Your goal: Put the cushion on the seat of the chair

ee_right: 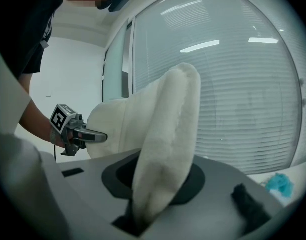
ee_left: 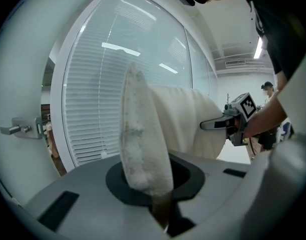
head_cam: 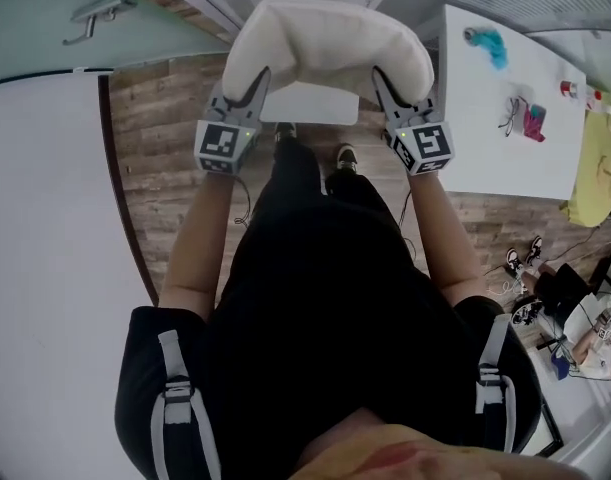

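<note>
cream cushion (head_cam: 325, 43) in left tool (head_cam: 257, 78) and right tool (head_cam: 381, 78)

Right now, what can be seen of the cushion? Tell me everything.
The cushion is cream-white, thick and soft, with a plush pile. It is held up and bowed between two grips: the left gripper is shut on its left edge and the right gripper on its right edge, each pinching a fold. It hangs over the white chair; whether it touches the seat cannot be told.
</note>
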The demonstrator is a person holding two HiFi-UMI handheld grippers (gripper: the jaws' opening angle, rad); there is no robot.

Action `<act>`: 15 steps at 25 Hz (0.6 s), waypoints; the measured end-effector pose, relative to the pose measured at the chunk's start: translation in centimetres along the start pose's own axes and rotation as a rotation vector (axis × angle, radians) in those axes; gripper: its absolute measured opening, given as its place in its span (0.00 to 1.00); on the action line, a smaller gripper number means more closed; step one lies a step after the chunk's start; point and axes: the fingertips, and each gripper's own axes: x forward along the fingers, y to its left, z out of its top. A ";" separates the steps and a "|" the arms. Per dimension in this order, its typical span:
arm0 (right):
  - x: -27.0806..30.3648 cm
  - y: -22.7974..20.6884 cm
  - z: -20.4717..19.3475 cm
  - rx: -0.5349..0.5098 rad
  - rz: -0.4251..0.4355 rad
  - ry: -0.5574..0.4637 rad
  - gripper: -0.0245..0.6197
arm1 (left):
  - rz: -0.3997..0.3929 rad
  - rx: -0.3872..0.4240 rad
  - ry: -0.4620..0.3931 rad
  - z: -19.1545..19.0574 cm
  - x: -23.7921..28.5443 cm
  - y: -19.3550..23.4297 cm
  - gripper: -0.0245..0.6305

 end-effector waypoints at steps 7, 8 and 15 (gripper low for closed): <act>4.6 -1.2 -6.7 0.072 -0.015 0.101 0.19 | -0.080 -0.065 0.107 -6.9 4.0 2.6 0.12; 5.1 -1.4 -8.0 0.083 -0.012 0.114 0.19 | -0.087 -0.074 0.123 -8.2 4.6 2.8 0.12; 9.6 -2.3 -18.5 0.164 -0.005 0.199 0.19 | -0.093 -0.138 0.233 -18.1 9.2 4.4 0.12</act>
